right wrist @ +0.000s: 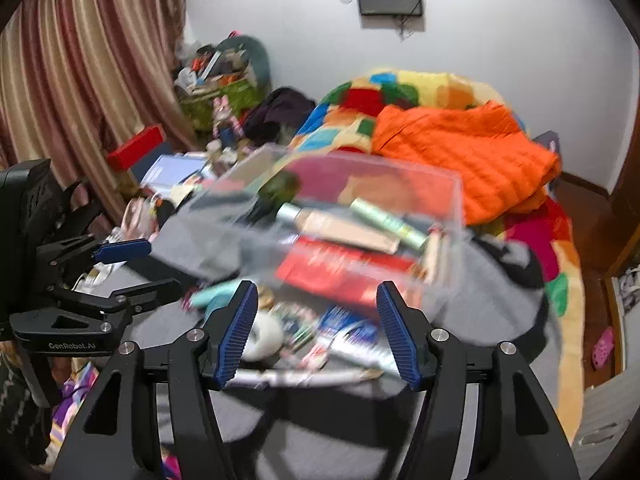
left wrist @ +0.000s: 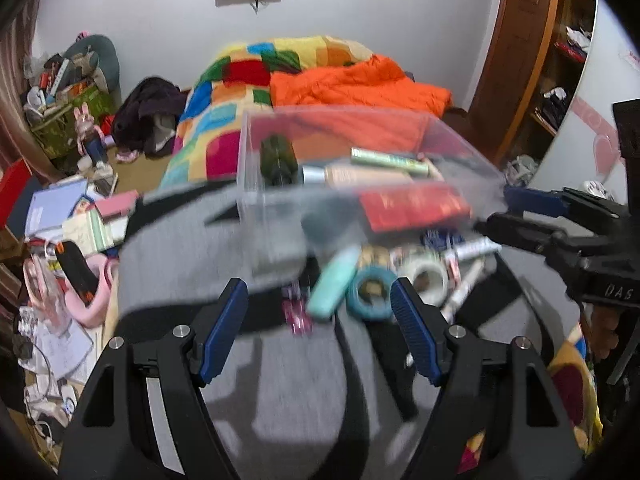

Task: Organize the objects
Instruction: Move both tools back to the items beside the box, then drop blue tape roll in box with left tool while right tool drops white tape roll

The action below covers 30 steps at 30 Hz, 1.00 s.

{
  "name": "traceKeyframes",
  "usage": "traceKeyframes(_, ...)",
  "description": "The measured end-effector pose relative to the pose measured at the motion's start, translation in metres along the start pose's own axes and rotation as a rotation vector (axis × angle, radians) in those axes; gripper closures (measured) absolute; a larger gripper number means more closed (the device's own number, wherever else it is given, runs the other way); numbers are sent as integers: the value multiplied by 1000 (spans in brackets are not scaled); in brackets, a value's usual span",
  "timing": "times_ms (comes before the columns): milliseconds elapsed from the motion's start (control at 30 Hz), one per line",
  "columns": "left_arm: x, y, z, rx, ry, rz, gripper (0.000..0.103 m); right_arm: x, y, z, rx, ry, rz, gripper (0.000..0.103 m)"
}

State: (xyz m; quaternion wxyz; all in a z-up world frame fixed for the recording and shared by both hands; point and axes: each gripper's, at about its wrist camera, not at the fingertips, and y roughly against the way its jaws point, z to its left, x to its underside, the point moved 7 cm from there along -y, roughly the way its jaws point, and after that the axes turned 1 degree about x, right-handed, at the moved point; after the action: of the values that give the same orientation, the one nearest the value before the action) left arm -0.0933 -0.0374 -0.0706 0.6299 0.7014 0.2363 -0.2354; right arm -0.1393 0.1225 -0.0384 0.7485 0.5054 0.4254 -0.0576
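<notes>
Both views motion-blurred; small items read only roughly.

Far left: green basket (right wrist: pixel 216 98) against the wall by the curtain, heaped with mixed clutter, contents not separable. Near it, books and papers on a low surface, a red box (right wrist: pixel 136 146) beside them.

Left gripper (left wrist: pixel 320 312): jaws apart, nothing between the blue pads. It hangs over the grey cloth (left wrist: pixel 280 380) spread on the bed.

Centre: clear plastic box (left wrist: pixel 360 184), open-topped, resting on the grey cloth. Inside, left to right: dark green bottle (left wrist: pixel 278 158) at the left end; a beige tube with a silver cap (left wrist: pixel 360 176) lying flat; a pale green tube (left wrist: pixel 388 160) behind it along the far wall; a red flat pack (left wrist: pixel 412 206) at the near side.

Loose on the cloth in front of the box, not in it: mint-green tube (left wrist: pixel 334 288), teal tape roll (left wrist: pixel 370 294), white tape roll (left wrist: pixel 426 278), white pens or markers (left wrist: pixel 468 276), a small pink item (left wrist: pixel 296 314).

Right gripper (right wrist: pixel 316 330): jaws apart, empty, above the loose pile just in front of the box.

Behind: patchwork quilt (left wrist: pixel 224 112) and orange padded blanket (left wrist: pixel 360 84).
</notes>
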Motion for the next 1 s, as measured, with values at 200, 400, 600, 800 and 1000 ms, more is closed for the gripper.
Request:
traceKeyframes(200,33,-10,2,22,28,60,30,32,-31,22,-43,24,106,43)
traceKeyframes(400,48,-16,-4,53,32,83,30,36,-52,34,-20,68,127,43)
traceKeyframes(600,43,-22,-18,84,6,82,49,37,-61,36,2,102,127,63)
traceKeyframes(800,30,-32,-33,102,-23,76,55,34,-48,28,-17,64,103,64)
traceKeyframes(1000,19,-53,-39,102,-16,107,55,29,-28,5,-32,-13,64,64)
